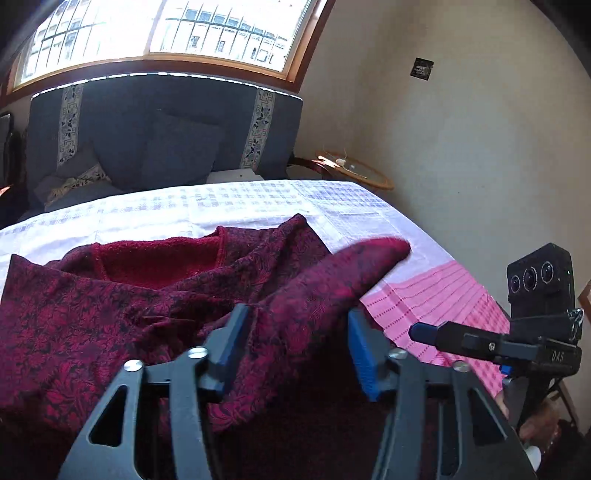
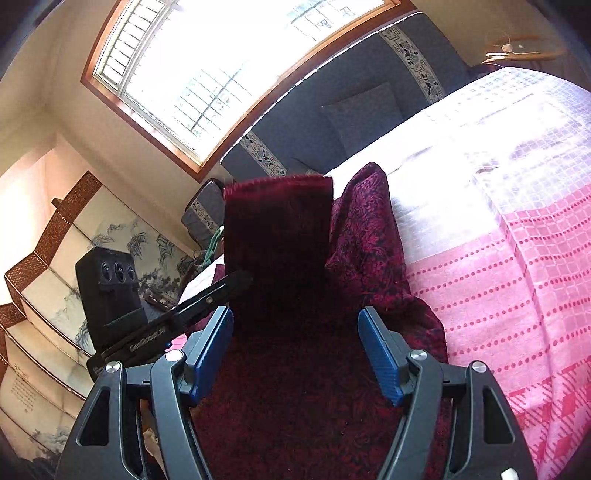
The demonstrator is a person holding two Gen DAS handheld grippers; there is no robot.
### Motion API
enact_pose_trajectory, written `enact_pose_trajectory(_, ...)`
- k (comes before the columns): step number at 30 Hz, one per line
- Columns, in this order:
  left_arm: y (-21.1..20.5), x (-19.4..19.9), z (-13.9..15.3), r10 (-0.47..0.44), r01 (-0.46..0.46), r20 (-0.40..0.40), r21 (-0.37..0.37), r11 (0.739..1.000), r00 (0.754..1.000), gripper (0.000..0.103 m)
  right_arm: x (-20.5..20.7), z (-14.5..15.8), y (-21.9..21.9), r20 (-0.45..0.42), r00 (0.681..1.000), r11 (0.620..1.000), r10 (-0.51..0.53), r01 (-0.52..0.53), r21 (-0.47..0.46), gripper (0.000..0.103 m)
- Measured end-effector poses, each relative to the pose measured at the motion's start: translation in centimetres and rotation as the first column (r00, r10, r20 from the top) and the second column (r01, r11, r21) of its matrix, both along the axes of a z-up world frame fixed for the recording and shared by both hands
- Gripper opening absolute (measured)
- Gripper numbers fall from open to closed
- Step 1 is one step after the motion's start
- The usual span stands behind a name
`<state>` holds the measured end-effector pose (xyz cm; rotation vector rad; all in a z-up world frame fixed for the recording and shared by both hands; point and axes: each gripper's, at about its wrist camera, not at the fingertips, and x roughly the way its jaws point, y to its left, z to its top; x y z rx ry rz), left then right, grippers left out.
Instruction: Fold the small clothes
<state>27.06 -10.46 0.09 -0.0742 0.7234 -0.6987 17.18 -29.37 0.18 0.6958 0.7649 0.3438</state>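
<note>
hiding much of the tablecloth (image 1: 229, 210), crumpled maroon garment (image 1: 110, 314) runs off-frame.

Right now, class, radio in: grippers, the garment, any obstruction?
Left gripper open, right gripper open, both over dark red garment, unfolded on checked cloth. Nothing in the way.

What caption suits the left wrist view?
Open left gripper over a crumpled dark red garment on a checked tablecloth.

Both looking forward and down along own fingers, close above the red cloth (image 1: 110, 314) on the bed (image 1: 221, 210). Window (image 1: 166, 29) at top of frame in each. Other gripper seen at right edge in left view, at left in right view.
</note>
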Motion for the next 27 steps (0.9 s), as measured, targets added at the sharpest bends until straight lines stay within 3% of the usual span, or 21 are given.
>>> enact_pose_trajectory(1, 1.2, -0.8, 0.1, 0.043, -0.043, 0.047, -0.008, 0.999, 0.998, 0.096, 0.4, 0.2, 0.1, -0.003, 1.000, 1.000, 0.004, -0.004, -0.004, 0.069)
enact_pose_trajectory(2, 2.6, -1.3, 0.1, 0.066, -0.064, 0.074, -0.036, 0.997, 0.995, 0.096, 0.8, 0.4, 0.2, -0.004, 1.000, 1.000, 0.007, -0.007, -0.009, 0.069)
enact_pose_trajectory(7, 8.3, -0.7, -0.6, 0.116, -0.117, -0.014, -0.155, 0.981, 0.993, 0.096, 1.7, -0.1, -0.4, -0.063, 0.997, 0.998, -0.041, 0.038, -0.049, 0.071)
enact_pose_trajectory(11, 12.4, 1.1, -2.3, 0.200, -0.209, -0.076, -0.132, 0.969, 0.977, 0.096, 0.9, -1.1, -2.0, -0.123, 0.986, 0.990, -0.110, 0.097, -0.106, 0.071)
enact_pose_trajectory(14, 15.3, 2.0, -3.8, 0.280, -0.290, -0.102, -0.110, 0.951, 0.955, 0.096, 1.5, -2.4, -1.3, -0.187, 0.979, 0.990, -0.083, 0.059, -0.130, 0.070)
enact_pose_trajectory(16, 16.8, 2.5, -5.0, 0.326, -0.338, -0.122, -0.105, 0.935, 0.938, 0.096, 2.3, -3.2, 0.0, -0.209, 0.978, 0.991, -0.024, -0.004, -0.133, 0.047)
enact_pose_trajectory(17, 17.4, 2.6, -5.5, 0.349, -0.360, -0.120, -0.093, 0.928, 0.929, 0.096, 2.7, -3.4, 0.7, -0.223, 0.975, 0.985, -0.020, -0.019, -0.171, 0.010)
enact_pose_trajectory(21, 18.4, 2.1, -6.5, 0.444, -0.444, -0.050, 0.003, 0.896, 0.895, 0.096, 4.4, -0.2, 3.1, -0.096, 0.995, 0.973, 0.037, -0.058, -0.225, 0.008)
enact_pose_trajectory(23, 19.2, 2.2, -6.7, 0.484, -0.485, -0.068, 0.008, 0.875, 0.872, 0.096, 6.1, 2.6, 4.2, 0.002, 0.995, 0.971, 0.098, -0.095, -0.219, 0.007)
enact_pose_trajectory(25, 20.4, 2.2, -7.2, 0.547, -0.548, -0.082, 0.018, 0.837, 0.833, 0.096, 7.3, 5.1, 4.5, 0.094, 0.990, 0.965, 0.106, -0.080, -0.249, 0.007)
enact_pose_trajectory(27, 22.2, 2.5, -8.4, 0.577, -0.587, -0.173, -0.014, 0.809, 0.798, 0.096, 8.3, 5.1, 3.1, 0.107, 0.991, 0.968, 0.075, -0.047, -0.245, 0.007)
